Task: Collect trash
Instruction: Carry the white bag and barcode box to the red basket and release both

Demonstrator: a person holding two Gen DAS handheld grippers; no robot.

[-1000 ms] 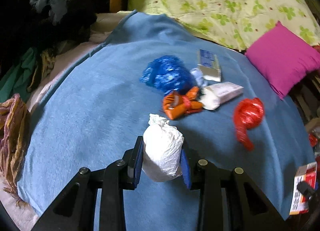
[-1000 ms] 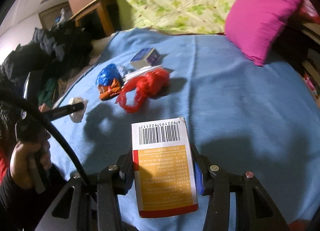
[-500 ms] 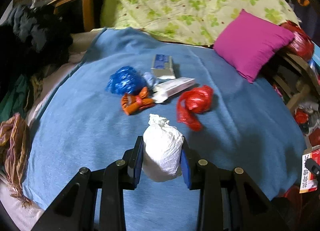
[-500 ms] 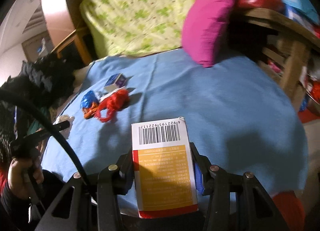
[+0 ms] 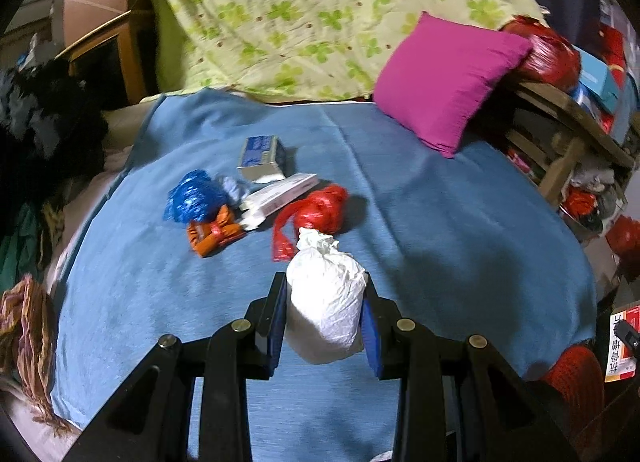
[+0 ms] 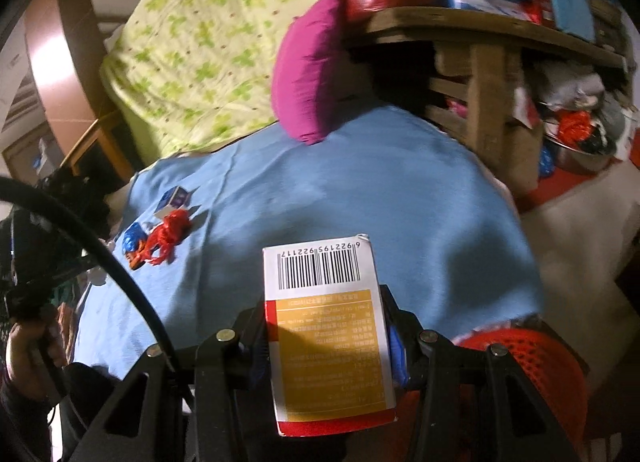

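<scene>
Left tongs [image 5: 325, 316]: clenched on a white crumpled bag [image 5: 326, 302], its knotted top upright and pointing away from the camera. Held above the blue blanket [image 5: 440, 221], clear of the fabric, near the blanket's front edge. Gripped across its widest part, probably so the soft bundle does not slip.

Right tongs [image 6: 326, 346]: clenched on a cardboard box [image 6: 326, 326], barcode end forward, orange-and-red printed face up. Held flat-sided between the pads, off the blanket's near-right corner and close above a red mesh basket [image 6: 532, 366]. Judged to be the collection bin, which would explain the box being carried this way; the box is not yet released.

Uncollected trash, all in one cluster on the blanket, left of its middle and well apart from the magenta pillow [image 5: 448, 81]:
- blue crinkled bag [image 5: 194, 199], leftmost
- orange wrapper [image 5: 214, 234], touching the blue bag's near side
- small blue-and-white carton [image 5: 262, 155], at the far side of the cluster
- long white box [image 5: 280, 195], lying slantwise between carton and red bag
- red plastic bag [image 5: 320, 209], rightmost, nearest the white crumpled bag

Progress, as a judgement: two items in hand, five lying on the blanket.

Risk: the bundle is soft and may sag out on release.
</scene>
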